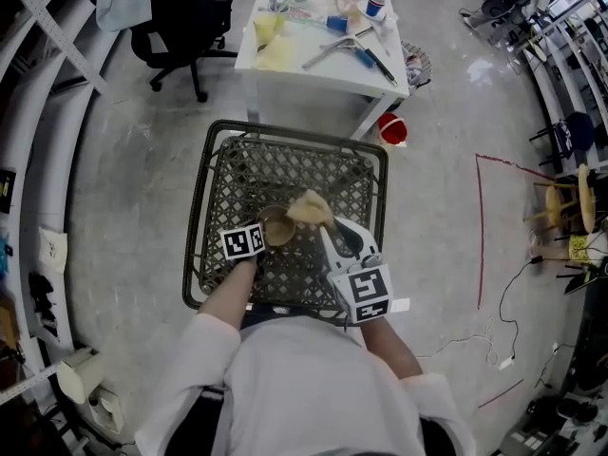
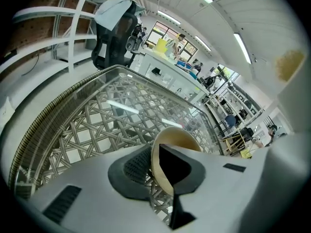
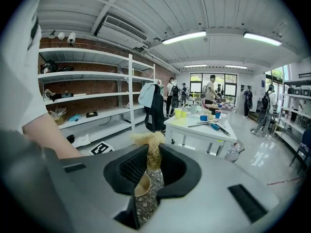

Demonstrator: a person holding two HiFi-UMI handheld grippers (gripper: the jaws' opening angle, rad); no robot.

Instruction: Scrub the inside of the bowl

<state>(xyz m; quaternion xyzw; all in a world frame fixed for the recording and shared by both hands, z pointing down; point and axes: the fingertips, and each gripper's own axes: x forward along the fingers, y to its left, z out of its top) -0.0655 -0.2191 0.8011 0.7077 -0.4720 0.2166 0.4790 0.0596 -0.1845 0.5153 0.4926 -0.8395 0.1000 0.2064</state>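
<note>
A small tan bowl (image 1: 275, 227) is held tilted over the dark lattice metal table (image 1: 285, 169). My left gripper (image 1: 260, 237) is shut on its rim. In the left gripper view the bowl (image 2: 181, 141) stands on edge with its wall pinched between the jaws of the left gripper (image 2: 156, 168). My right gripper (image 1: 324, 224) is shut on a yellowish fibrous scrubber (image 1: 311, 208), which hangs just right of the bowl's mouth. In the right gripper view the scrubber (image 3: 151, 147) sticks up between the jaws of the right gripper (image 3: 151, 168). The bowl (image 3: 141, 187) shows just below them.
The lattice table's raised rim (image 2: 73, 89) runs around the work area. Beyond it stands a white table (image 1: 285, 57) with cups and tools. A red bucket (image 1: 392, 129) sits by its leg, a black office chair (image 1: 185, 17) at far left, and shelving along the left wall.
</note>
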